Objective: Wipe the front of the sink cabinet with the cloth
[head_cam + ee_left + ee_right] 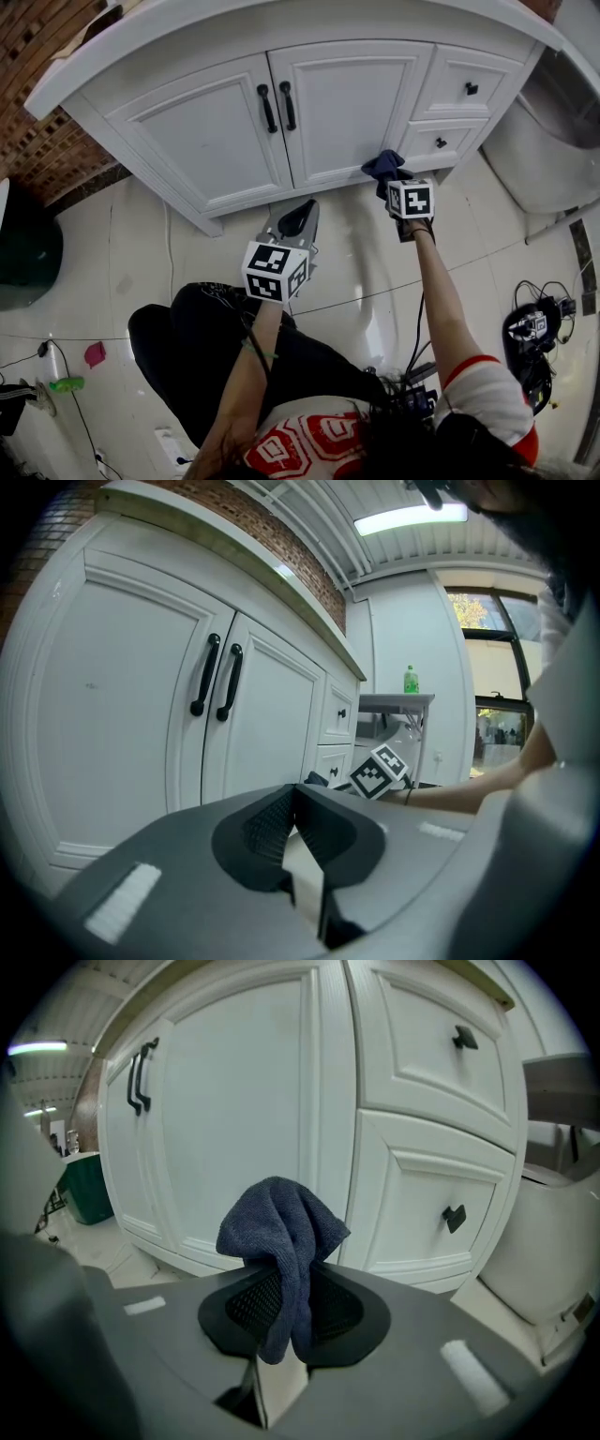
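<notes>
A person, down low on the pale tiled floor (141,253), faces a white sink cabinet (202,141) with a claw in each hand. At far left a brick wall (37,141) runs behind the cabinet's end, and a dark green bin (23,248) stands on the floor below it. The left claw (294,789) hangs near the cabinet's base, in front of the seam between the two doors and apart from them. Its jaws are clenched together with nothing between them. Above it, a pair of black handles (277,106) sits side by side where the doors meet. Further right, the right claw (289,1269) is clamped on a dark blue cloth (279,1222), which bunches up above the jaws and trails down between them. The cloth is held at the lower right corner of the right-hand door, just beside the lower of two small drawers (439,142). Whether it presses on the panel cannot be told.
</notes>
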Demonstrator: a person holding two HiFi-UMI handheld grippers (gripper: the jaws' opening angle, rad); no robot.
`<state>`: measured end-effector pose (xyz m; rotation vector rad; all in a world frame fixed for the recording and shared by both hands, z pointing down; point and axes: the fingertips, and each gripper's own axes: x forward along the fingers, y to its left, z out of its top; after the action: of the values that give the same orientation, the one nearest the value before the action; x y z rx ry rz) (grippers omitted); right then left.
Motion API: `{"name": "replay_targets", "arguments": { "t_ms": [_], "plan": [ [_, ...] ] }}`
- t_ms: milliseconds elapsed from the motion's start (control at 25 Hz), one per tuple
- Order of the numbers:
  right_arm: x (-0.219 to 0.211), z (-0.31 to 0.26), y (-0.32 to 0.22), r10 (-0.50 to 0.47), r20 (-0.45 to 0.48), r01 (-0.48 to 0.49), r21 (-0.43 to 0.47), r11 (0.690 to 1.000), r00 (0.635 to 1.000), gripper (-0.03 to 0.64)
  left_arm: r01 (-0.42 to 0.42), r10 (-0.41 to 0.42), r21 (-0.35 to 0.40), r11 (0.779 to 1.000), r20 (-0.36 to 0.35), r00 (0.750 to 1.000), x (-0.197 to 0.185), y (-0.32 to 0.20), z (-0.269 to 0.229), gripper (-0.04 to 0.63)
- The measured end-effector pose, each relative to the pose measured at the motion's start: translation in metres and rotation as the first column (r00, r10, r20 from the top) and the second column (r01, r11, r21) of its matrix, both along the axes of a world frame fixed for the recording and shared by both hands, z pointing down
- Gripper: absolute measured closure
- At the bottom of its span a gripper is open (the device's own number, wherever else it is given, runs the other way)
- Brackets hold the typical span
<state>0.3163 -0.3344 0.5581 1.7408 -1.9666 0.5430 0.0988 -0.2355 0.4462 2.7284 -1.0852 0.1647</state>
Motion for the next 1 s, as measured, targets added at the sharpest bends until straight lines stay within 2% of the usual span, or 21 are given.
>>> {"name": "replay_targets", "arguments": {
  "t_ms": [160, 560, 760, 1000],
  "plan": [
    [-0.03, -0.034, 0.022, -0.037, 0.072, 0.029, 0.101, 0.994, 0.997, 0.541, 0.015, -0.015, -0.002, 1.0, -0.01, 1.0, -0.005, -0.001, 0.0, 0.595],
    [-0.099, -0.114, 0.08, -0.128, 0.211, 0.069, 0.268, 0.961, 0.969, 0.541, 0.05, -0.05, -0.006, 0.999, -0.035, 0.998, -0.02, 0.0, 0.003, 0.595],
    [-0.121, -0.124, 0.098, -0.149, 0.215, 0.082, 0.29, 0.953, 0.965, 0.541, 0.067, -0.067, 0.002, 0.998, -0.054, 0.996, -0.027, -0.001, 0.001, 0.595],
    [-0.139, -0.114, 0.117, -0.142, 0.223, 0.08, 0.263, 0.961, 0.965, 0.543, 0.075, -0.074, 0.011, 0.997, -0.082, 0.994, -0.032, 0.001, -0.002, 0.595]
  ]
}}
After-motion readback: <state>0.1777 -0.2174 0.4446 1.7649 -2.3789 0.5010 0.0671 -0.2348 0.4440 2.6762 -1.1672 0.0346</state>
